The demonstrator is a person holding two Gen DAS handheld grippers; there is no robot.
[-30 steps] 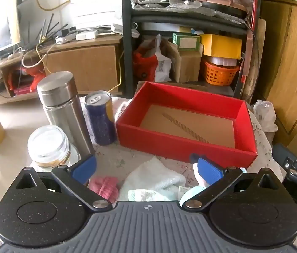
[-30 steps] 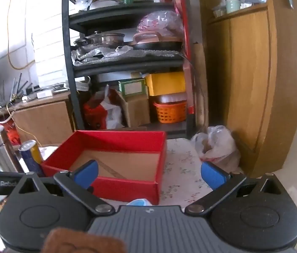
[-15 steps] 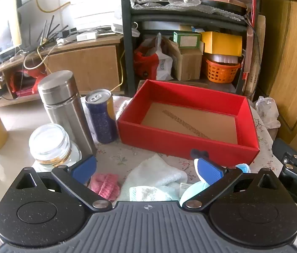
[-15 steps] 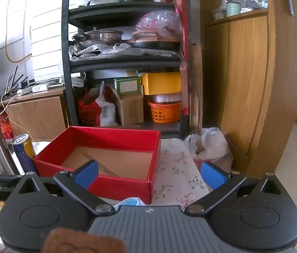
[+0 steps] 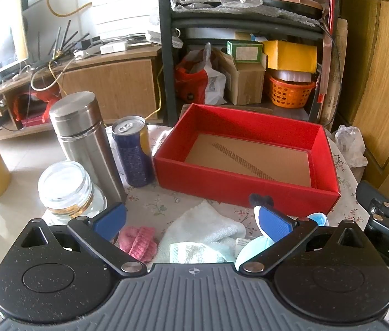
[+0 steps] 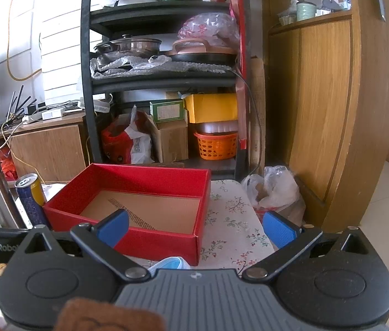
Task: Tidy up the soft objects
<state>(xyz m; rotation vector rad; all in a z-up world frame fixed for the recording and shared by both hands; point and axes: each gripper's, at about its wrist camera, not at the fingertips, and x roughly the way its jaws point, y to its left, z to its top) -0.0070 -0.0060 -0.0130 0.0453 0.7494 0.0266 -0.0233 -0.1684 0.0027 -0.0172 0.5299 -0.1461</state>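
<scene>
The left gripper [image 5: 191, 220] is hanging over the near edge of the table [image 5: 150, 204] with its blue pads spread wide and nothing between them. The right gripper [image 6: 197, 226] is hovering at the table's near right part, likewise released and empty.

The soft things are lying in a loose heap along the near edge: a pink knitted piece [image 5: 139, 241] at the left, a white towel [image 5: 208, 224] touching it in the middle, a pale green cloth [image 5: 194, 252] lying on the towel's near side, and a light blue face mask [image 5: 317, 218] at the right, partly hidden behind the left gripper's finger. In the right wrist view the mask [image 6: 171, 263] is peeking out just in front of the red box [image 6: 150, 237]. A small dark thing [image 5: 260, 200] is sitting against the box's near wall; what it is cannot be told.

The red box [image 5: 235, 184] is sitting open toward the far edge, only its brown cardboard floor showing inside. Crowding the left edge are a blue can [image 5: 133, 154] just beside the box, a steel flask [image 5: 84, 143] next to the can, and a glass jar [image 5: 66, 187] nearer the camera.

The table is wearing a flowered cloth. Behind it a black shelf rack [image 6: 161, 77] is carrying pots, boxes and an orange basket [image 6: 216, 144]; a wooden cabinet [image 6: 332, 110] is standing to the right, with a plastic bag [image 6: 277, 190] on the floor at its foot.
</scene>
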